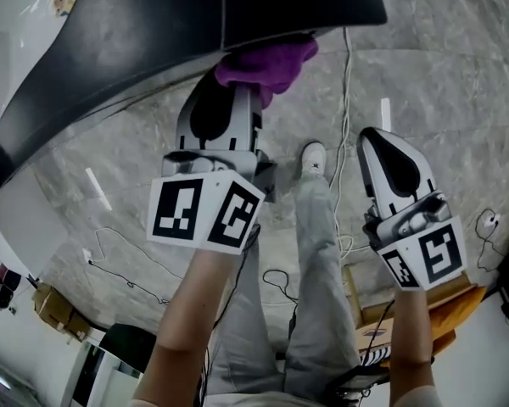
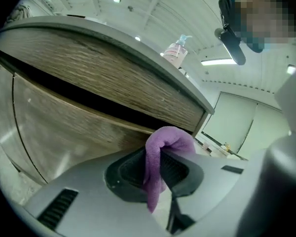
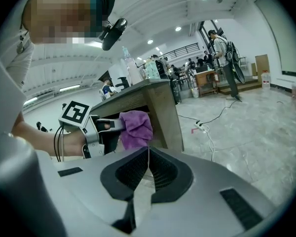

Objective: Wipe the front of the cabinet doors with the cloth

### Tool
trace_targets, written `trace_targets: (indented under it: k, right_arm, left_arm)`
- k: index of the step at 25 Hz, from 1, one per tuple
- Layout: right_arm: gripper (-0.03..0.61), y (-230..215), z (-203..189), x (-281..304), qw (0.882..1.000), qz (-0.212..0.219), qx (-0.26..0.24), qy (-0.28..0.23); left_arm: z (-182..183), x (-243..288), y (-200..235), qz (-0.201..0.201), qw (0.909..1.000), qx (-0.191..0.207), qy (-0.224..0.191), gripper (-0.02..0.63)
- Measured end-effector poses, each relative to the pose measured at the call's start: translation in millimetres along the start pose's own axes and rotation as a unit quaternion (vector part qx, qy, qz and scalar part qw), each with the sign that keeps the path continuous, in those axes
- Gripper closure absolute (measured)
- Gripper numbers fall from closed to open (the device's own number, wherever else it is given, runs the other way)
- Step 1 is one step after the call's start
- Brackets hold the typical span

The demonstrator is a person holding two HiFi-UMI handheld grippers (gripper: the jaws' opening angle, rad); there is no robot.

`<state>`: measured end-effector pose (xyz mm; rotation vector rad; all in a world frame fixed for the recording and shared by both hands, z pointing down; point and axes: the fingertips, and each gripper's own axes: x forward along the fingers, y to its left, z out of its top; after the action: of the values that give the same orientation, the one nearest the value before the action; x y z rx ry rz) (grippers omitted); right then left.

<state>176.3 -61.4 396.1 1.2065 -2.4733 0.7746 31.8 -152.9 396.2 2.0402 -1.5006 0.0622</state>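
**A:** What has the left gripper (image 2: 155,168) got?

**B:** Its jaws are clamped on the purple cloth (image 2: 164,141). A fold bulges out past the tips, and a tail hangs back between them.

**A:** Where is the cloth on the cabinet?

**B:** Straight ahead of that gripper, up at the wood-grain cabinet door (image 2: 64,125). It sits just under the dark gap and near the corner on the gripper's right. It looks to be touching the front, though I cannot be sure.

**A:** And the right gripper (image 3: 148,154)?

**B:** Its jaws are closed together with nothing between them. It is off to the right of the left gripper, apart from the cabinet, over the grey floor (image 1: 441,83).

**A:** Anything else nearby?

**B:** A pump bottle (image 2: 176,52) stands on the surface (image 2: 113,46), above and beyond the left gripper. Cables (image 1: 346,100) run along the floor between the two grippers.
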Motion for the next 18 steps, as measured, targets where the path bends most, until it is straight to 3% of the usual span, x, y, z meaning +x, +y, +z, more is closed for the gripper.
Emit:
trace_targets:
  k: [10, 18]
  right_arm:
    - [0.549, 41, -1, 22, 1.000, 0.009, -0.009, 0.003]
    - [0.549, 86, 1, 48, 0.999, 0.037, -0.035, 0.010]
  left_arm:
    - [20, -26, 45, 0.004, 0.9996, 0.028, -0.006, 0.555]
    - [36, -67, 121, 0.054, 0.9981, 0.025, -0.014, 0.554]
